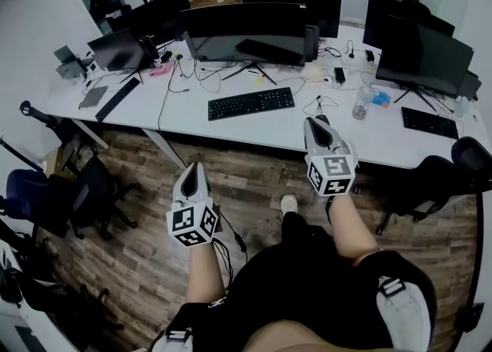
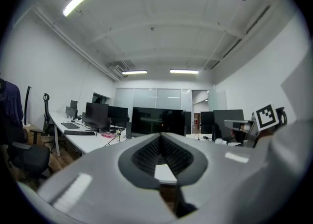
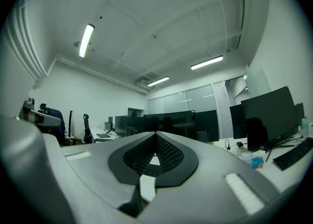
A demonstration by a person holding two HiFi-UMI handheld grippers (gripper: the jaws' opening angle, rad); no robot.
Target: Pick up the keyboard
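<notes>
A black keyboard [image 1: 251, 103] lies on the white desk [image 1: 231, 124] in front of a wide dark monitor [image 1: 246, 31]. My left gripper [image 1: 192, 172] hangs over the wooden floor, short of the desk edge and left of the keyboard, shut with nothing in it. My right gripper [image 1: 317, 127] reaches just over the desk's front edge, right of the keyboard, also shut and empty. In the left gripper view the closed jaws point level at the row of monitors [image 2: 156, 120]. In the right gripper view a strip of the keyboard [image 3: 149, 169] shows past the closed jaws.
Cables [image 1: 204, 74], a water bottle [image 1: 360, 102] and a second keyboard [image 1: 430, 122] lie on the desk. A third keyboard [image 1: 117, 100] is at the far left. Office chairs [image 1: 58, 197] stand left, and another chair [image 1: 461, 166] is at the right. The person's legs [image 1: 307, 281] are below.
</notes>
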